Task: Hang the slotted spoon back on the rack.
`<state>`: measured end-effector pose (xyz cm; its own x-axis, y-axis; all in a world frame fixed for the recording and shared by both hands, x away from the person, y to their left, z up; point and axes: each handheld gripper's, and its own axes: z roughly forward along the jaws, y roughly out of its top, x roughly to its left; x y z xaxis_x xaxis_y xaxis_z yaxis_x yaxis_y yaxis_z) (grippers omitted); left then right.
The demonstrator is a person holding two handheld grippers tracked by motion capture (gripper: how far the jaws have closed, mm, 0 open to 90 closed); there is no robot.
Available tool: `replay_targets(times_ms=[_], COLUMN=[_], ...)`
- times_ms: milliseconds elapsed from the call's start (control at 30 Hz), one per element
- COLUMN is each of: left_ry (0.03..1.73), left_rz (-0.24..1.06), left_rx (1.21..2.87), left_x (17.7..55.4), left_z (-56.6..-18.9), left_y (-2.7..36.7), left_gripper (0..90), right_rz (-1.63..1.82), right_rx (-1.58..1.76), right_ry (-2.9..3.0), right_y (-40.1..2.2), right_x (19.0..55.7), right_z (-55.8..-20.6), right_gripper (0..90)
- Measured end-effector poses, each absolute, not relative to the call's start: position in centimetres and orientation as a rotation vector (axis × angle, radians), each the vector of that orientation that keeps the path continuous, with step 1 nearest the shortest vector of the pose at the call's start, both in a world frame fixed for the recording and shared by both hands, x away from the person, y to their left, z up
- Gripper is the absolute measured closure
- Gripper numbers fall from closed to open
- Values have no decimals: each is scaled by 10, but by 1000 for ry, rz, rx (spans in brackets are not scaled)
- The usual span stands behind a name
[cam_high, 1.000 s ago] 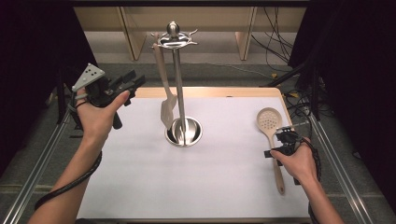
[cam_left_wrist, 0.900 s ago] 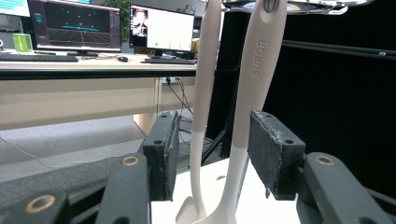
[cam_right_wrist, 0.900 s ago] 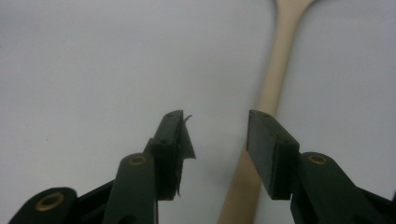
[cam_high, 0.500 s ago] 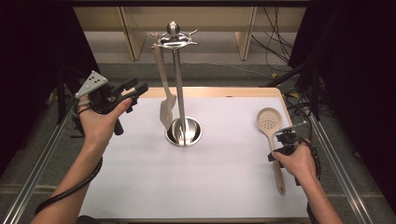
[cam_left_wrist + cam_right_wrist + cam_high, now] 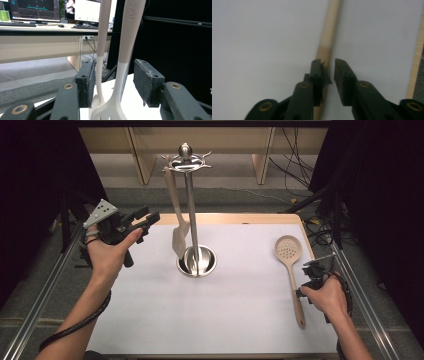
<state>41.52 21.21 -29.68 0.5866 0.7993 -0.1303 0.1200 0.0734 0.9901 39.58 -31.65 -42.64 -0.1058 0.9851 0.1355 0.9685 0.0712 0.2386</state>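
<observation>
White sheet covers the desk, wood edging showing along its far edge and right edge.

Left tool: raised over the desk's far-left corner in the person's left hand, grey three-cornered plate on top, jaws spread wide and grasping nothing. In the left gripper view its pads frame two pale hanging utensil handles without touching them.

Utensil stand: polished metal pole on a round base, at the middle of the desk toward the far edge, hooked crown on top.

Spatula: beige and white, hanging from the crown on the stand's left, blade just above the base.

Slotted spoon: beige, round perforated bowl, lying flat near the right edge, bowl toward the far edge, handle running toward the near edge.

Right tool: held low by the right hand at the spoon's handle, near the right edge. In the right gripper view the jaws stand slightly parted over the handle, not clenched on it
</observation>
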Motion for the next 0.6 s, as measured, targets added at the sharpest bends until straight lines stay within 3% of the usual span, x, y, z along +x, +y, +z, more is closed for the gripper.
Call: replay_targets(times_ms=[167, 600], left_ry=[847, 862], left_rz=[615, 606], left_rx=[1428, 1426], left_x=[414, 416], left_z=[-299, -305], left_y=[216, 217], left_gripper=[509, 509], right_rz=[305, 243], right_rx=[2052, 1964], right_ry=[2307, 2429], right_y=[-325, -312], right_x=[388, 383], right_z=[-433, -449], right_gripper=[894, 900])
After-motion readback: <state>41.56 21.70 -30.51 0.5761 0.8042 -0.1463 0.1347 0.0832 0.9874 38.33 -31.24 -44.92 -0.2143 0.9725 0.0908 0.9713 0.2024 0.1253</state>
